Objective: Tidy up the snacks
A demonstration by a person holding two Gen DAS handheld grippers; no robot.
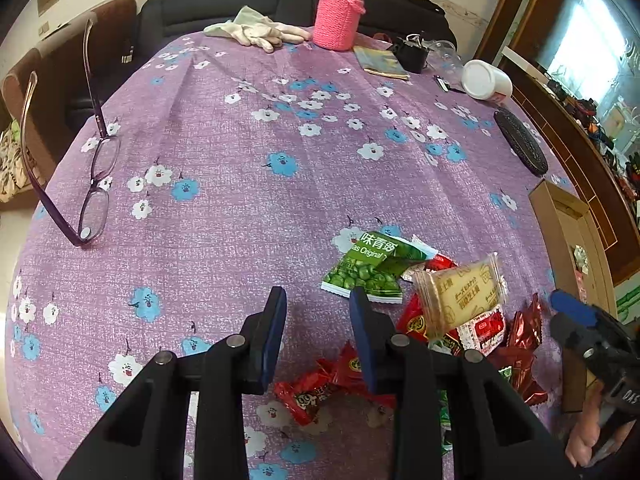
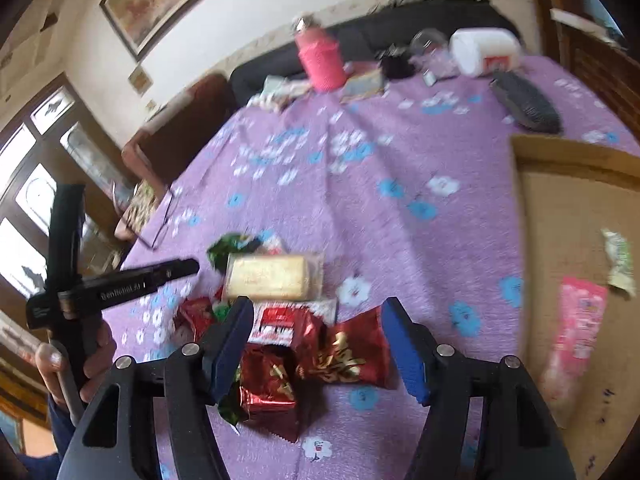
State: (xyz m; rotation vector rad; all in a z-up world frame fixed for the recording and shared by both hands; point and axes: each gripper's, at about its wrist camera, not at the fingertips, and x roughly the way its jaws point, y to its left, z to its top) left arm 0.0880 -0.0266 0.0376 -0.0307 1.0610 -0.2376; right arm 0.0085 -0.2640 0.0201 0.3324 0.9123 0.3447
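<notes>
A: Near first. Left gripper [image 1: 318, 300], jaws a narrow gap apart, nothing pinched, purple cloth showing between them. Snack pile [image 1: 420, 320] sat just right of and under its right finger.

B: Right gripper [image 2: 318, 312], jaws spread wide, empty; dark red foil packets [image 2: 344, 356] lay between the pads, untouched as far as the blur allowed.

A: Only the left view read the green pea packet [image 1: 370, 268] clearly, print facing up, long axis slanting up-right. Biscuit pack [image 1: 460, 300] looked tilted there, propped on the red packets.

B: In the right view the biscuit pack [image 2: 272, 276] lay with its long axis left-right, just beyond the red-and-white sachet [image 2: 276, 320]. Only this view showed inside the cardboard box [image 2: 576, 208]: a pink packet [image 2: 576, 320] and a pale green one [image 2: 620, 260] on its floor.

A: Left view got the box [image 1: 568, 216] as a thin rim at the surface's right edge. Glasses [image 1: 96, 184] sat at the left edge, well apart from the pile.

B: Open room?

A: Wide bare cloth [image 1: 240, 140] mid-surface. Far end crowded: white gloves [image 1: 260, 32], pink bottle [image 1: 340, 16], white jar [image 1: 486, 80] on its side, dark oval brush [image 1: 520, 140] near the right edge.
</notes>
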